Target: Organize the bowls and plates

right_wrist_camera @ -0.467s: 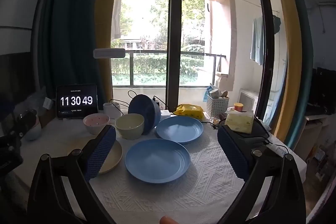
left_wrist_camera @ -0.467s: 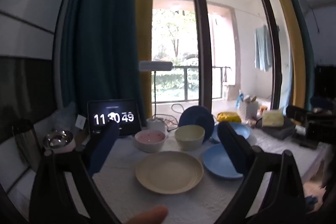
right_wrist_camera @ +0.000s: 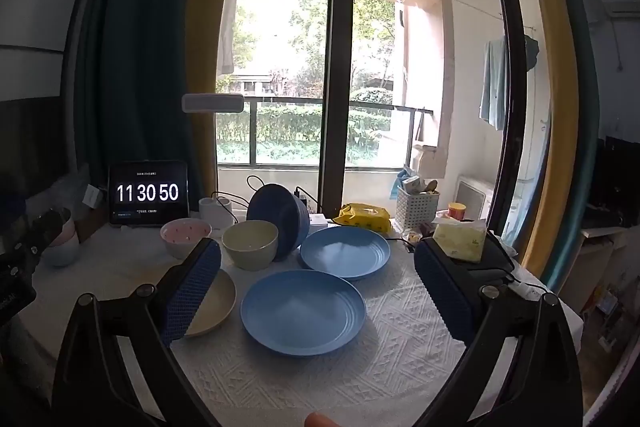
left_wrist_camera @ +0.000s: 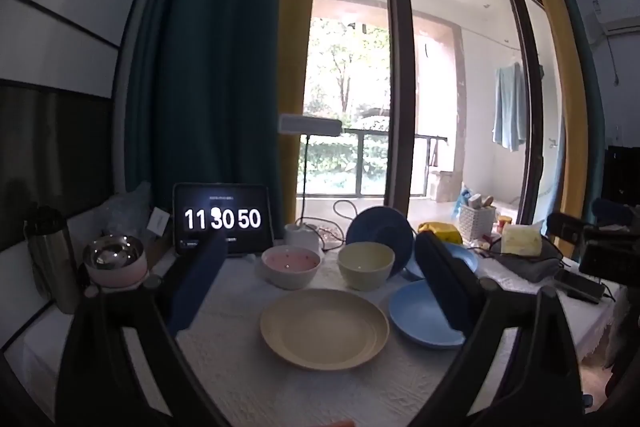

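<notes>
**Inspector A:** We are looking along the left hand-held gripper [left_wrist_camera: 320, 291]. Its jaws are standing wide apart with nothing between the pads, hovering above the table [left_wrist_camera: 400, 395]. The cream plate [left_wrist_camera: 324, 327] is lying flat directly ahead, between the two fingers in the view.

**Inspector B:** We are confirming the same for the right hand-held gripper [right_wrist_camera: 316, 291]: jaws fully spread, holding nothing. The near blue plate [right_wrist_camera: 303, 311] is sitting between its fingers in the view, untouched.

**Inspector A:** From that near blue plate, we are finding the second blue plate [right_wrist_camera: 345, 253] at 1 o'clock, just beside it. The cream plate is lying at 9 o'clock, partly hidden behind the left finger.

**Inspector B:** We are noting the bowls behind the plates. The yellow-green bowl [right_wrist_camera: 250, 245] is standing at 11 o'clock from the near blue plate, the pink bowl [right_wrist_camera: 185, 237] to its left. A dark blue bowl [right_wrist_camera: 280, 221] is lying tipped on its side, leaning against the yellow-green bowl.

**Inspector A:** At the table's far left, we are reading a tablet clock [left_wrist_camera: 222, 219]. A tissue pack [right_wrist_camera: 460, 241] is resting at the far right.
</notes>
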